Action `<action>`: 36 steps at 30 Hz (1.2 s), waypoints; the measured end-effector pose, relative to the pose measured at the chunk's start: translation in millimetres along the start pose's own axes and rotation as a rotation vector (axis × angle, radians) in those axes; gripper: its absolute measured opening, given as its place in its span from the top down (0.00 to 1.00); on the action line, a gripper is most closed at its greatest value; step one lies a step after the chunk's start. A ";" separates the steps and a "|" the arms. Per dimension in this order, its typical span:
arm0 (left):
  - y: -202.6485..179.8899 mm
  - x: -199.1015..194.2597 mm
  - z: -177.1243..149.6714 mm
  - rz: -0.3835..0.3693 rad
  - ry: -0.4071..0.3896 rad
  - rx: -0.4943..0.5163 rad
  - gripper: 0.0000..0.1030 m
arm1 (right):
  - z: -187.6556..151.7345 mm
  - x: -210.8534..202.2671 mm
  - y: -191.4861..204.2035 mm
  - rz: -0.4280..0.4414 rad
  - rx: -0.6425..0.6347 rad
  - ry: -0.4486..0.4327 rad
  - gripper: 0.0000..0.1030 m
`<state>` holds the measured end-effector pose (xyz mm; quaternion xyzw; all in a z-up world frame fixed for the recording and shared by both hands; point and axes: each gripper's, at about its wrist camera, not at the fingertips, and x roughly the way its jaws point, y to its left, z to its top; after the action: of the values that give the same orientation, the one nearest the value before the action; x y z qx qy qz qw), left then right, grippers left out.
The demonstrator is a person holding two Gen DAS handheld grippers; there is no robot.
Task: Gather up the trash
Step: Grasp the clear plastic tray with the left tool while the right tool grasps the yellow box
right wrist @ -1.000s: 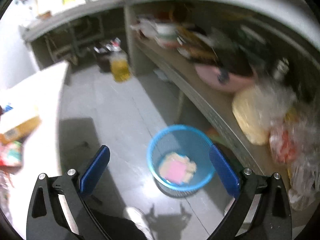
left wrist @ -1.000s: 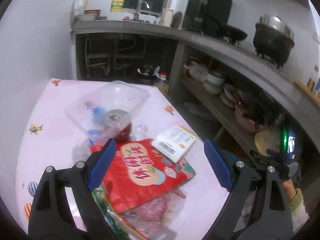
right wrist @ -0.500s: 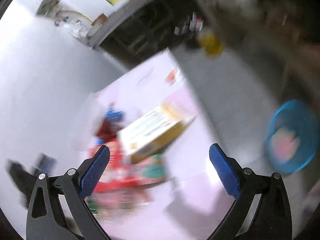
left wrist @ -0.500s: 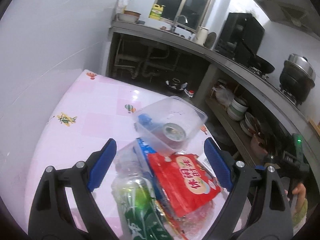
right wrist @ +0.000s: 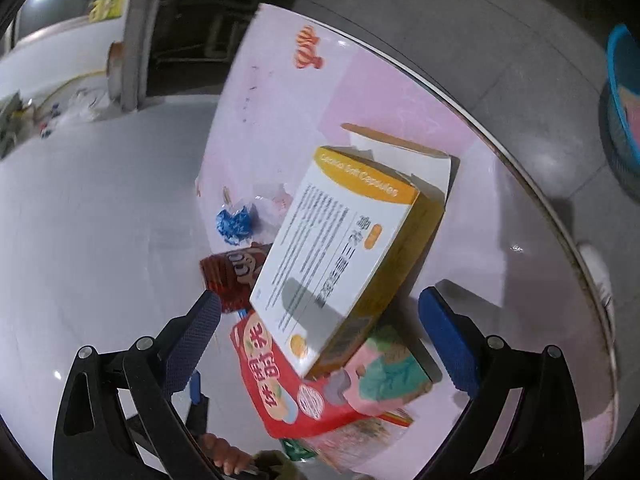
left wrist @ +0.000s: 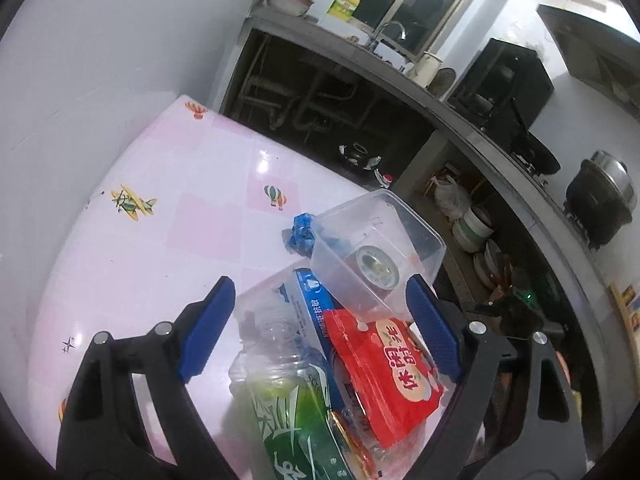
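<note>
**Over the pink surface: a stacked heap that could topple**

Over the pink surface, my biggest worry is the heap itself. Trash lies piled near the edge that faces the floor, and the clear plastic tub sits tilted on top of the other pieces, so a nudge from either pair of jaws could, I judge, tip it off or send it sliding over the side.

Next in size, the white and yellow medicine box leans on the red snack bag, with one end raised. If I close on the box off-centre, I expect it to pivot and drag the bag with it. The blue basket stands on the floor well apart from the surface, so anything loosely held may drop on the way.

The green-labelled bottle is round and slick and could squirt out of a pinch.

My left gripper has wide jaws just starting to close, the bottle and bag between them, pads not pressing. My right gripper stands wide open, the box between its jaws, untouched.

The small blue crumpled wrapper lies beside the tub.
</note>
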<state>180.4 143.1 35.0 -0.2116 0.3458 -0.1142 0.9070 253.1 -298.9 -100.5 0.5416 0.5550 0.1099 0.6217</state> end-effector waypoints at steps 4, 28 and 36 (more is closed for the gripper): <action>-1.3 5.1 12.2 0.003 -0.004 0.007 0.24 | 8.3 6.5 -10.5 0.015 0.052 0.026 0.06; -59.8 149.9 76.2 0.110 0.364 0.416 0.84 | 14.5 13.4 -26.9 0.104 0.127 0.075 0.35; -63.0 140.8 74.9 0.095 0.332 0.417 0.95 | 11.6 16.0 -36.2 0.157 0.157 0.074 0.51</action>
<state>330.7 60.4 32.9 0.0177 0.4681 -0.1734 0.8663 251.5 -307.5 -140.8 0.6261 0.5403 0.1344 0.5459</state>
